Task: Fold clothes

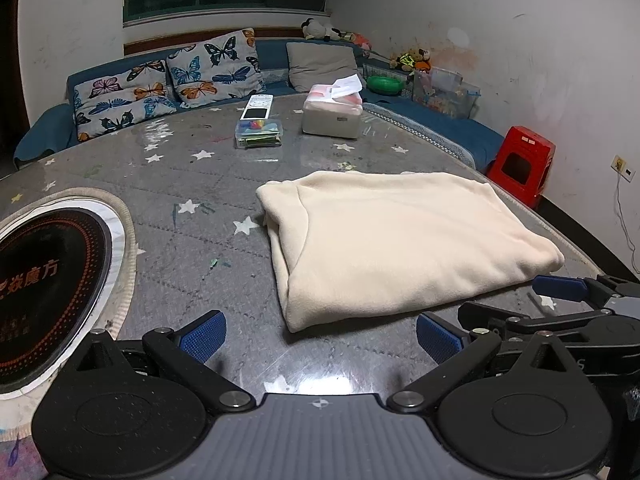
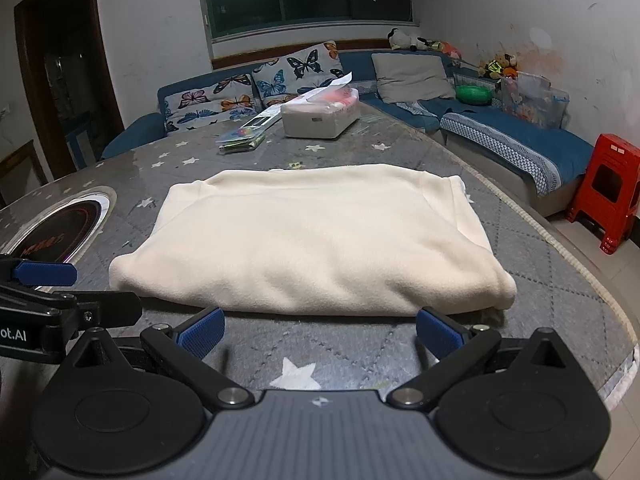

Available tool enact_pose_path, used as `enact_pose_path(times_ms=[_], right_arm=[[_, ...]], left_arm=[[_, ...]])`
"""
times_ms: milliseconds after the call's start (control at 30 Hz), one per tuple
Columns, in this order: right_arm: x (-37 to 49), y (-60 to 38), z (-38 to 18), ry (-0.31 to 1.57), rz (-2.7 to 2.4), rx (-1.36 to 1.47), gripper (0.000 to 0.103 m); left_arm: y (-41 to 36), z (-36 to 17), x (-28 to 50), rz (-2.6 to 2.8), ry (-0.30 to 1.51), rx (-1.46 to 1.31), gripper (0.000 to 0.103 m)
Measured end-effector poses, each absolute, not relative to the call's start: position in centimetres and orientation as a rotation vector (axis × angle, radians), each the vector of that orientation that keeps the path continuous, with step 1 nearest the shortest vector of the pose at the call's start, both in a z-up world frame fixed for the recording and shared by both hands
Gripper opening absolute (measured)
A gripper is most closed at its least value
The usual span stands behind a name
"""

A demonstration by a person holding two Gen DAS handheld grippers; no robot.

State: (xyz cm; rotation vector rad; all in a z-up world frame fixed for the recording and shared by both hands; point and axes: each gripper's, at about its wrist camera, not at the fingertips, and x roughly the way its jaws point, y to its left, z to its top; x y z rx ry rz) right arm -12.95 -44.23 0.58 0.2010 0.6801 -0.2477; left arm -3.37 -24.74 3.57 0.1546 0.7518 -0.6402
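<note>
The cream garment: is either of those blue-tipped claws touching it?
Apart. In each wrist view, bare table shows between the open right gripper, the open left gripper and the cream garment.

Ahead of the right gripper [image 2: 320, 332] lay a cream fleece garment [image 2: 312, 240], soft, matt and finely napped. It rested on a table [image 1: 192, 184] covered in grey star-printed quilted cloth under a glossy transparent sheet that threw back glare just before the left gripper [image 1: 320, 334]. Each gripper had matt black plastic arms, bright metal pivot pins and blue fingers [image 1: 204, 336] with a knurled, rubbery face. Left of the left gripper sat a glossy black glass cooktop [image 1: 44, 280]. Far to the right stood a shiny red plastic stool [image 2: 608, 192].
</note>
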Motion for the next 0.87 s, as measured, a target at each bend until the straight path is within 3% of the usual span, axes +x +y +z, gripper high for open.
enact_pose_path(times_ms=[867], right_arm=[[-12.64, -44.49, 0.28, 0.689, -0.254, 0.209, 0.103]], left_arm=[[-25.07, 3.26, -3.01, -0.645, 0.757, 0.153, 0.103]])
